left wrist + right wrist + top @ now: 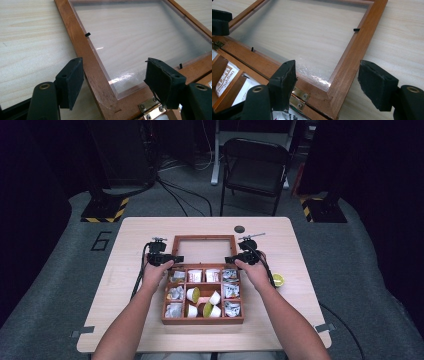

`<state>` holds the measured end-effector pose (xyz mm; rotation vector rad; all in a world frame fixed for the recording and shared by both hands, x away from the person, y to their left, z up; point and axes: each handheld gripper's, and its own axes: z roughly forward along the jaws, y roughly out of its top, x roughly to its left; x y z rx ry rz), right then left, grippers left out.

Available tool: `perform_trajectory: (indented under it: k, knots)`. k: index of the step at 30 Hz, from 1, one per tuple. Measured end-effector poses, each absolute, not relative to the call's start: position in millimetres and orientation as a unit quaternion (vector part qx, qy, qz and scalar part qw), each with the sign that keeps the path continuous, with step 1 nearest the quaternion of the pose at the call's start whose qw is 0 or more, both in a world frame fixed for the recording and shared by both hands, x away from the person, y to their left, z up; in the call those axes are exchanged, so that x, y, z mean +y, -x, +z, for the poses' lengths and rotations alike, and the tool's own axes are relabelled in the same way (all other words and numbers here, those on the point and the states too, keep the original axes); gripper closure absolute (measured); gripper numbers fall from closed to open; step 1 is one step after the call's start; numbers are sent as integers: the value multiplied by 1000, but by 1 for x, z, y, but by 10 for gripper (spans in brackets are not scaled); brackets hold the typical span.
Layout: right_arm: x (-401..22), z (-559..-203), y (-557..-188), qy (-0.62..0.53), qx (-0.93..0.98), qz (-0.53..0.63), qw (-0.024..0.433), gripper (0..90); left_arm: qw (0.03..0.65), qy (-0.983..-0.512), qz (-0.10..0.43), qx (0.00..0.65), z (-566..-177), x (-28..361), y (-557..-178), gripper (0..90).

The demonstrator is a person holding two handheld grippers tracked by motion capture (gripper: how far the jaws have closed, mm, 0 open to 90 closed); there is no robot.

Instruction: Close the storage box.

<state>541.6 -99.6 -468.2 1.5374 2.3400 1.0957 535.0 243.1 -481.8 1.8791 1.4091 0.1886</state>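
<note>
A wooden compartment box sits mid-table with its glass-paned lid swung back flat on the table behind it. My left gripper is at the lid's near left corner. In the left gripper view its open jaws straddle the lid's side rail without pressing it, beside a brass hinge. My right gripper is at the near right corner. Its jaws stand open around that corner's rail, above another hinge. The box holds sachets and small cups.
A yellow-lidded cup lies on the table right of the box, by my right forearm. A small black disc sits near the far edge. A folding chair stands beyond the table. Bare tabletop lies left and right of the box.
</note>
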Motion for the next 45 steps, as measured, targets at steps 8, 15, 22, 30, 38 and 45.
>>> perform_trajectory:
  k: [8,15,22,30,38,45]
  knots:
    - [-99,-472,-544,-503,783,360,63,295,382,-734,64,558,-485,244,-535,302]
    - [-99,-475,-546,-509,781,357,55,282,379,-733,58,562,-489,244,-535,296]
    - [-100,-479,-550,-513,779,356,50,279,386,-729,52,563,-491,246,-537,293]
    - [-102,-481,-552,-514,777,361,40,272,388,-728,53,562,-493,246,-538,277]
    - [-103,-484,-555,-522,770,366,23,243,395,-721,42,568,-495,246,-540,258]
    - [-105,-487,-557,-520,768,374,20,230,400,-717,35,569,-498,247,-542,236]
